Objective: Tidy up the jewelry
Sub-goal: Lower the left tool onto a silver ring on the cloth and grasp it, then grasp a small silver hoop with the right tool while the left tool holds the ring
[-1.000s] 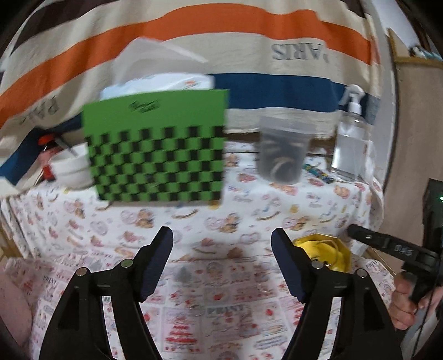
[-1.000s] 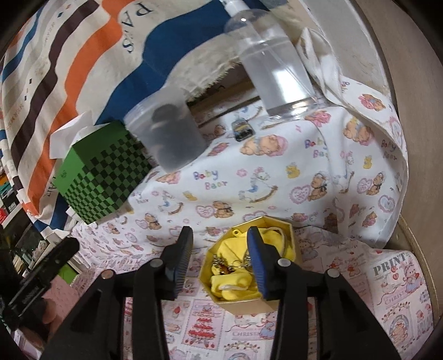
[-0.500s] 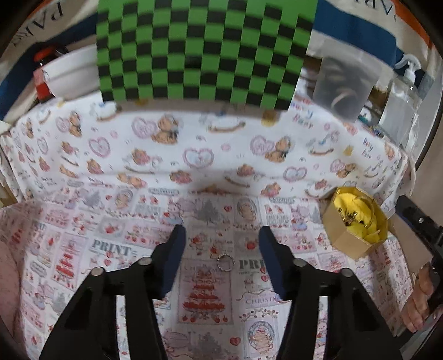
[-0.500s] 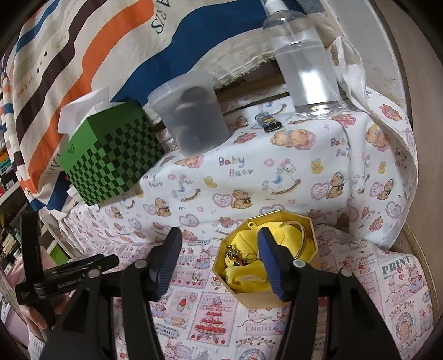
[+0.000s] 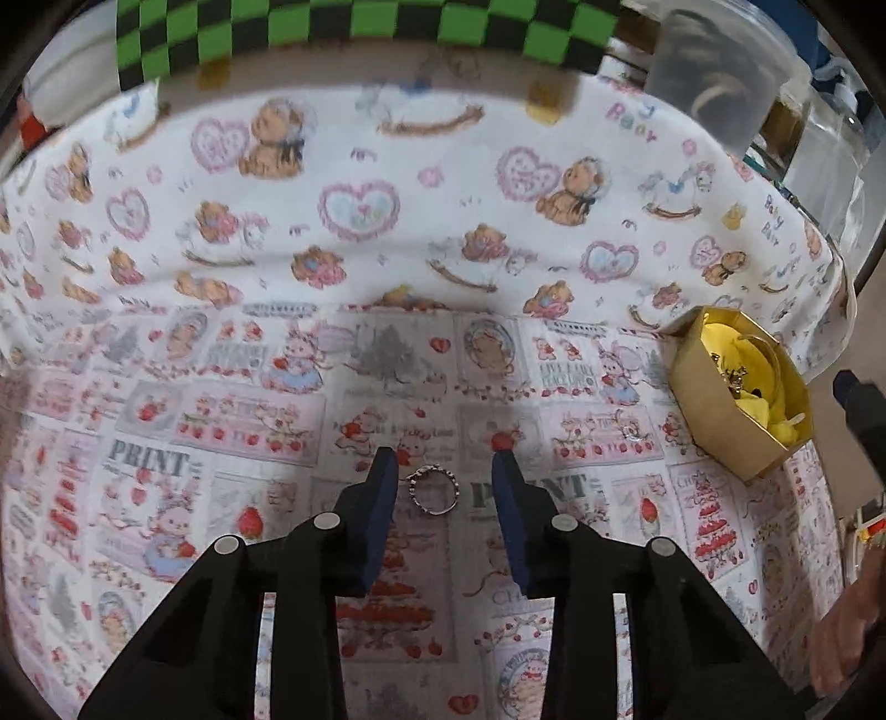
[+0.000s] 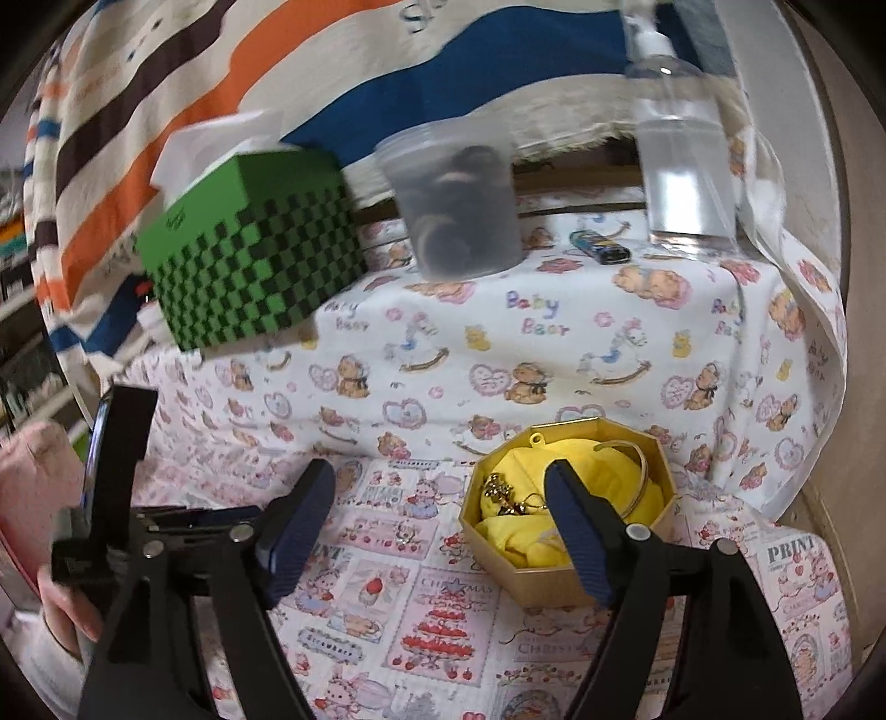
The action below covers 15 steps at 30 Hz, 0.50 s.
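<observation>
From the left wrist view, the left gripper (image 5: 446, 471) points down at the printed cloth (image 5: 232, 443) with its jaws closing, and a small silver ring (image 5: 433, 490) lies flat on the cloth between them, near the left pad but not yet pinched. To the far right an octagonal gold box (image 5: 714, 426) with a yellow lining sits on the cloth, holding some gold jewelry. A green checkered box (image 5: 360, 22) stands along the far edge. From the right wrist view, the right gripper (image 6: 443, 526) has its jaws spread and opening, with nothing gripped; the gold box (image 6: 531, 581) lies just beyond its right finger. Farther back stand the green checkered box (image 6: 249, 255), a cloudy plastic cup (image 6: 454, 199) and a clear pump bottle (image 6: 681, 160).
</observation>
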Available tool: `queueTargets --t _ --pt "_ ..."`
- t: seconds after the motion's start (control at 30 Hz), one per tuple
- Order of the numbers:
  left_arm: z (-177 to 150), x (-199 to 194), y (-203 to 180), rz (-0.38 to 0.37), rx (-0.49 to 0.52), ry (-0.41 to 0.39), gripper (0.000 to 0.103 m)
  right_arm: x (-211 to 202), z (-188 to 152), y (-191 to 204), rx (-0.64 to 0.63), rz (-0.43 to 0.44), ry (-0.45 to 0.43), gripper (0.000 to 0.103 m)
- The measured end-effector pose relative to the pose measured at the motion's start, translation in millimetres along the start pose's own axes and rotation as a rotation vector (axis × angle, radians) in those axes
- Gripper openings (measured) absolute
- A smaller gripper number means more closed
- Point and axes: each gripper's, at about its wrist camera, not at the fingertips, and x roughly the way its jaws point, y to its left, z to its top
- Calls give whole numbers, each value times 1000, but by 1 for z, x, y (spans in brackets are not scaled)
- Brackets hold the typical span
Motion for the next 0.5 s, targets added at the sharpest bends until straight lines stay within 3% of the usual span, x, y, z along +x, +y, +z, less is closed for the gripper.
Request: queueTargets --t 0.17,0.5 --pt "-1 4 -1 44 10 3 31 6 -6 10 -48 -23 11 78" --pt "3 12 6 35 -22 24 19 11 -10 14 -84 -55 26 84"
